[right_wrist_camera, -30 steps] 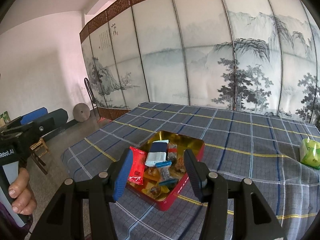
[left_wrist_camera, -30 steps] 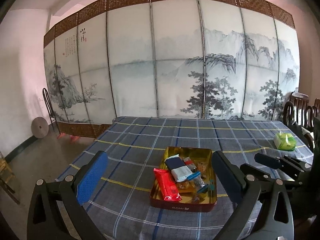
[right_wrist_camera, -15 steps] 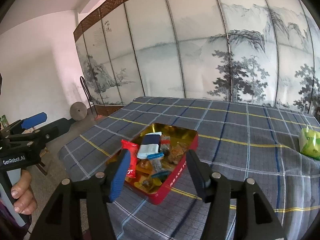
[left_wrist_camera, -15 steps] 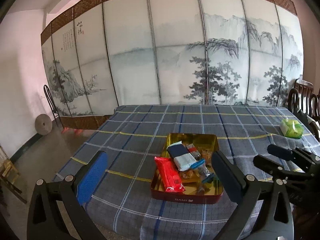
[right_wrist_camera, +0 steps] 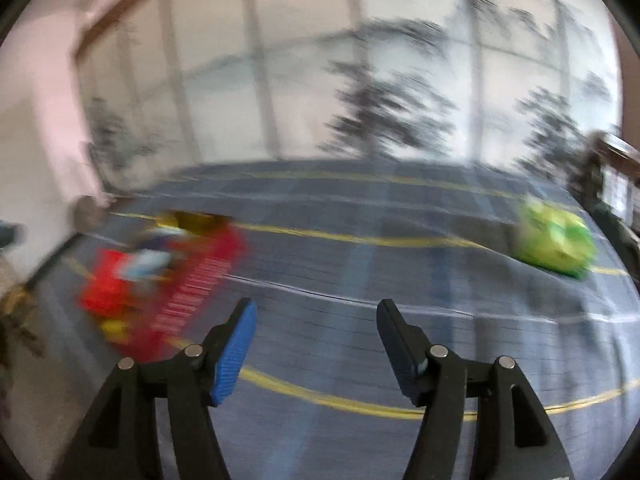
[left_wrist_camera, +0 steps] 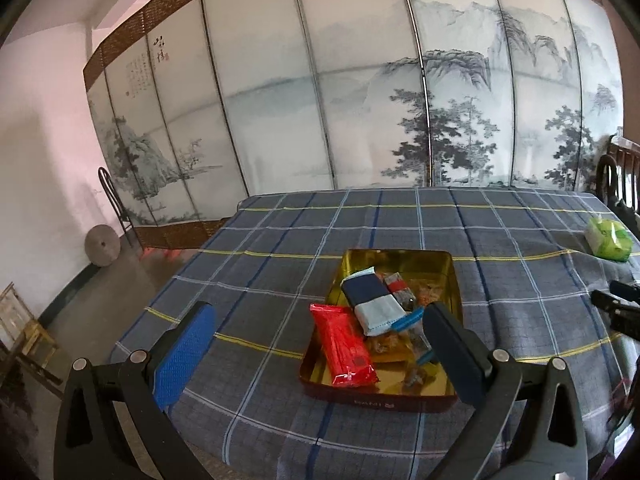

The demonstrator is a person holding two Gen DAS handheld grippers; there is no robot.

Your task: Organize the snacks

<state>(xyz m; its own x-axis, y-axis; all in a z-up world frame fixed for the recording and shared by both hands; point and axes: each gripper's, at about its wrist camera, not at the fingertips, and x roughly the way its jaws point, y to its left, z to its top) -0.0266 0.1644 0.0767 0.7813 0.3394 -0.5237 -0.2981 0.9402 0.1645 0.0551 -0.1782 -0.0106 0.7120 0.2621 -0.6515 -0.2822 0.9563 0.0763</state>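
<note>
Checked blue cloth (left_wrist_camera: 280,280) covers the table before a painted folding screen (left_wrist_camera: 360,100). On it sits the red snack tin (left_wrist_camera: 384,394), its packets just ahead of the left gripper (left_wrist_camera: 320,344), whose jaws gape wide and empty. Blurred, the right gripper (right_wrist_camera: 314,328) has just been opening over bare cloth, nothing between its jaws, tin to its left, green packet (right_wrist_camera: 554,242) far right

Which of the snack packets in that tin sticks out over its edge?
The long red packet. Its top end pokes past the left wall of the tin, while the navy-and-white packet and the small sweets stay inside.
</note>
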